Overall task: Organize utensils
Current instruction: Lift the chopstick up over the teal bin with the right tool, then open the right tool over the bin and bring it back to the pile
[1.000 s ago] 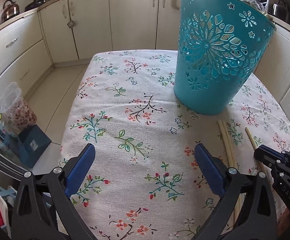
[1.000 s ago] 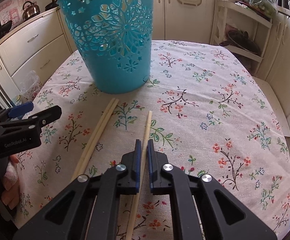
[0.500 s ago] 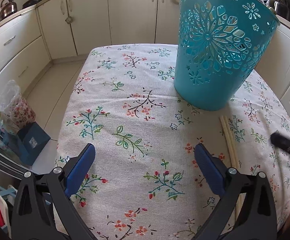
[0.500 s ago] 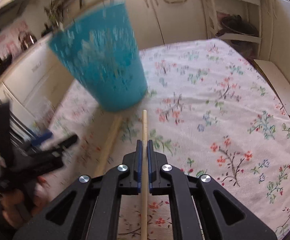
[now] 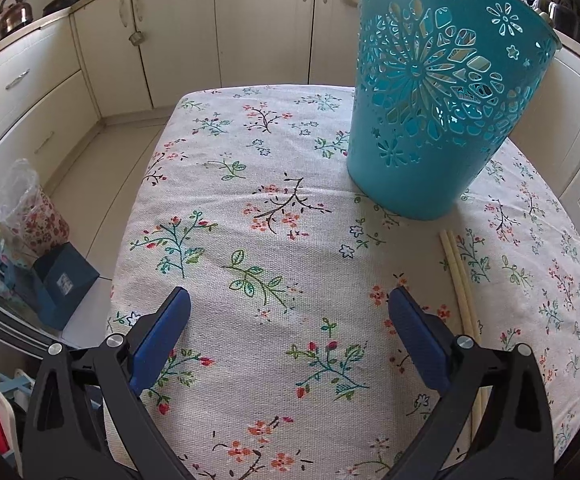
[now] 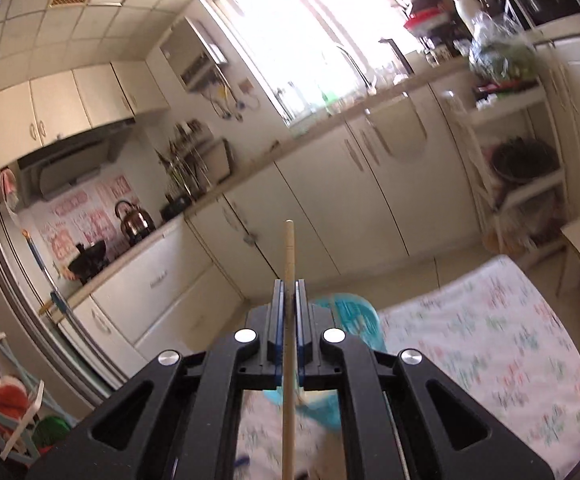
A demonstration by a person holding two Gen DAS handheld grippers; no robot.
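Note:
A teal cut-out basket [image 5: 446,92] stands upright on the flower-print tablecloth [image 5: 273,240]. Two pale chopsticks [image 5: 460,276] lie side by side on the cloth just in front of its base, to the right of my left gripper [image 5: 287,320], which hovers open over bare cloth with nothing between its blue pads. In the right wrist view my right gripper [image 6: 288,288] is shut on a wooden chopstick [image 6: 289,248], held high above the table with its tip pointing toward the far cabinets. The basket [image 6: 354,312] shows blurred below that gripper's fingers.
Cream kitchen cabinets [image 5: 249,28] line the far and left sides. A kettle [image 6: 134,222] and a wok sit on the counter. A bagged item [image 5: 37,216] and a dark blue box [image 5: 63,280] stand on the floor left of the table. An open shelf unit [image 6: 526,160] stands at the right.
My right gripper has lifted the chopstick off the cloth and tipped up toward the room; it has left the left wrist view. The left gripper has stayed put and open.

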